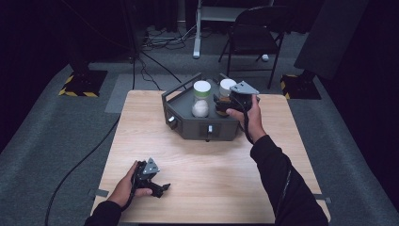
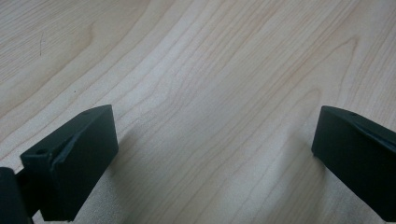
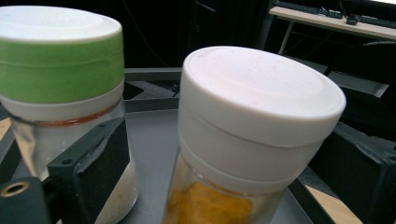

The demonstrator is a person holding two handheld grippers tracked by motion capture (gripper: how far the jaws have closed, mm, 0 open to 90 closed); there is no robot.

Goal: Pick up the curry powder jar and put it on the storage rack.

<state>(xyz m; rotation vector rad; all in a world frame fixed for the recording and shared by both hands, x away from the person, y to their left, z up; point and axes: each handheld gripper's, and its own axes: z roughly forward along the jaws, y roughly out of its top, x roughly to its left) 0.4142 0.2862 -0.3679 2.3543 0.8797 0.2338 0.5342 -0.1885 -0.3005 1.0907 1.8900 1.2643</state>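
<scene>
Pale wood grain runs under my left hand-held gripper [image 1: 151,182], which rests low on the near part of the table [image 1: 221,174], jaws spread wide with nothing between them; my guess is that it is parked there to keep clear of the work at the far side.

At the far edge, my right hand-held gripper [image 3: 224,168] reaches into the dark grey tray [image 1: 197,128]. Its jaws stand apart on either side of the white-lidded jar [image 3: 252,135], and neither pad looks pressed against the glass, so I judge the jar is standing free on the tray floor rather than carried. That jar holds something yellow-orange, seen through the glass below the lid.

Just beside it stands the green-banded jar [image 3: 60,70], upright, with pale, whitish contents in the high view. The two jars sit close together but I cannot tell whether they touch.

The tray's raised rim likely keeps both jars from sliding off, and setting them side by side leaves room for the jaws to straddle one without knocking the other.
</scene>
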